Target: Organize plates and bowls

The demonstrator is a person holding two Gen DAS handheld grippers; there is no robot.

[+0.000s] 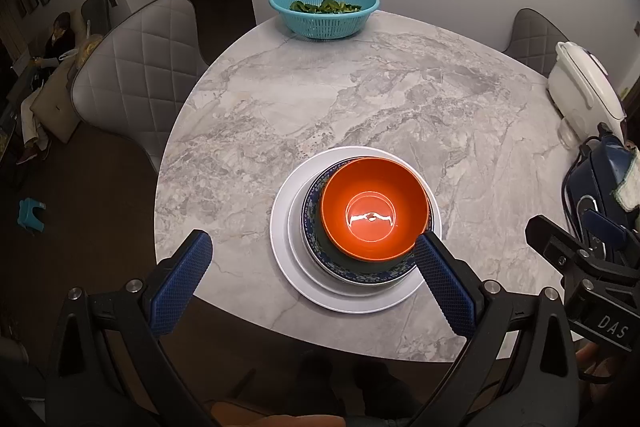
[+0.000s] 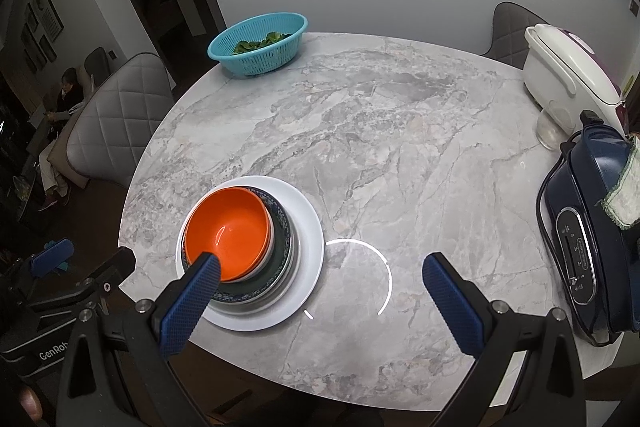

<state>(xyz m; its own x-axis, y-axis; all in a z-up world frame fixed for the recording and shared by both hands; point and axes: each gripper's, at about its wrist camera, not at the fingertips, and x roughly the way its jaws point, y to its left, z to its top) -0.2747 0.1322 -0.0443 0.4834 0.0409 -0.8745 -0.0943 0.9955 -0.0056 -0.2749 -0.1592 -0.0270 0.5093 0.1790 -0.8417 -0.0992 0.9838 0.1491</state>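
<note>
An orange bowl [image 1: 374, 209] sits on top of a stack: a dark blue patterned dish [image 1: 316, 223] below it, then white plates [image 1: 280, 251], on the marble table [image 1: 320, 107]. My left gripper [image 1: 314, 247] is open and empty, held above the table's near edge just in front of the stack. The same orange bowl [image 2: 228, 231], patterned dish [image 2: 280, 223] and white plate [image 2: 308, 239] show in the right wrist view. My right gripper [image 2: 320, 267] is open and empty, to the right of the stack.
A teal colander [image 1: 324, 7] with greens stands at the table's far edge. A white rice cooker [image 2: 568, 67], a glass [image 2: 552, 131] and a dark blue appliance [image 2: 588, 227] with a cloth stand along the right side. Quilted grey chairs [image 1: 132, 75] surround the table.
</note>
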